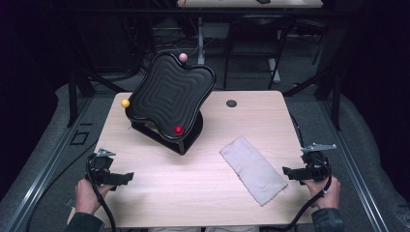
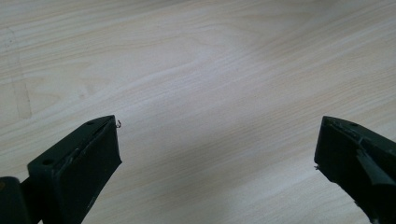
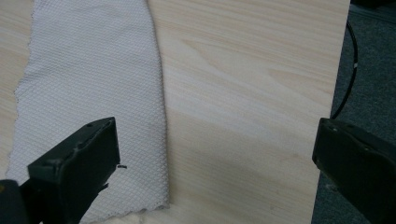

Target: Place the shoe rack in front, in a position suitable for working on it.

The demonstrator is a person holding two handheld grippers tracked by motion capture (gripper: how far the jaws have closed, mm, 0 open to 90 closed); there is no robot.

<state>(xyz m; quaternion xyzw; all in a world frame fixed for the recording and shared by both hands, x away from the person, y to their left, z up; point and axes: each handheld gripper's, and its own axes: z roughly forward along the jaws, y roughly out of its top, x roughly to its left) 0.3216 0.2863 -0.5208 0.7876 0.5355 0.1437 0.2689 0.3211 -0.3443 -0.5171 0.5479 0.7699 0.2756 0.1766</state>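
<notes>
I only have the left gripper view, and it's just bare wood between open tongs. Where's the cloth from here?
Observer: The cloth lies flat on the right half of the table, across from your left tongs.
Operator: Is the other hand near it?
Observer: Yes. The right tongs are open at the cloth's right edge and not gripping it.
Operator: Anything else on the table?
Observer: A black wavy tray is tilted on a stand at the back left, with a red ball at its lower edge.
</notes>
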